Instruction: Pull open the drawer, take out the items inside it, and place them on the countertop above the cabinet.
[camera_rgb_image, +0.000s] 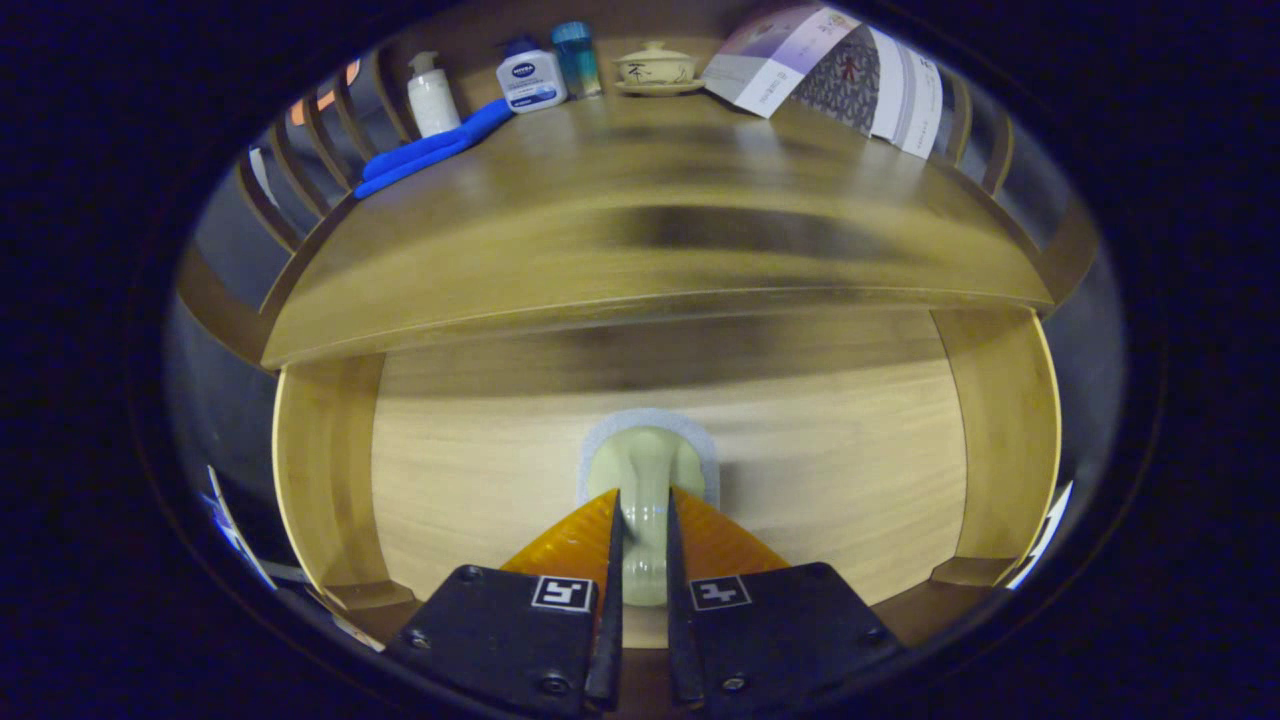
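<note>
A pale wooden drawer front (480, 470) faces me under the overhanging countertop (620, 230). At its middle, a pale green knob (645, 458) sits on a greyish backing plate. My gripper (643, 505) is shut on the knob's stem, one finger pressing on each side. The drawer's inside and whatever it holds are hidden behind the front panel. The picture is smeared across the countertop edge and the upper drawer front.
At the back of the countertop stand a white pump bottle (432, 95), a white and blue bottle (531, 78), a blue bottle (577, 57) and a lidded teacup (656, 67). A blue strip-like object (430, 148) lies at the left, printed booklets (840, 75) at the right. Wooden cabinet sides (1000, 440) flank the drawer.
</note>
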